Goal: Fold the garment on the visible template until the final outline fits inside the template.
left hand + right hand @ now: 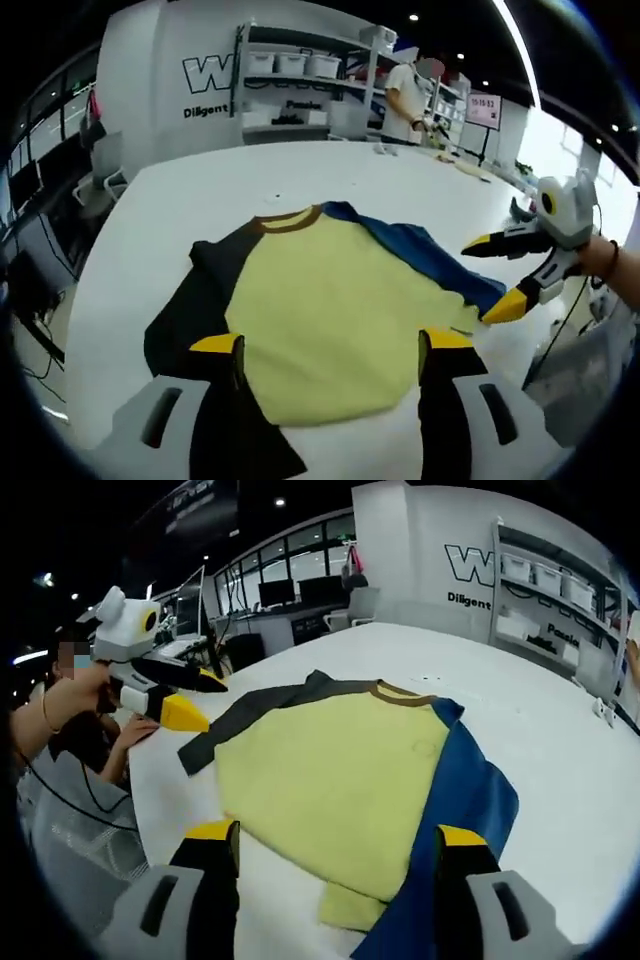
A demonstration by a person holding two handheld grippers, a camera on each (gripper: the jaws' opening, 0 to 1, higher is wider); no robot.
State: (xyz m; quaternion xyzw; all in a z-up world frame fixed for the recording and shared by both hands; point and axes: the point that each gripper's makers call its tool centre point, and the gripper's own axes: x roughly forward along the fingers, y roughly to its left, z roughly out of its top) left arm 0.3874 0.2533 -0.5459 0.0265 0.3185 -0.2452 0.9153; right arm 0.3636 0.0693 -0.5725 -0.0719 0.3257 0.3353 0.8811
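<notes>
Shirt [330, 320], yellow with one dark sleeve and one blue sleeve, lay flat on the white bench [200, 200]. You held your left tongs [330, 345] and right tongs [325, 830] open just above it, gripping nothing.

Large white table [250, 190], smooth top, rounded near corner. Shirt [330, 320] spread flat on it: pale yellow body, brown collar band, dark grey sleeve one side, blue sleeve other side. In right gripper view same shirt [340, 770] lies near table [560, 760] edge, blue sleeve folded along body. Small items at far table edge, too small to tell.
</notes>
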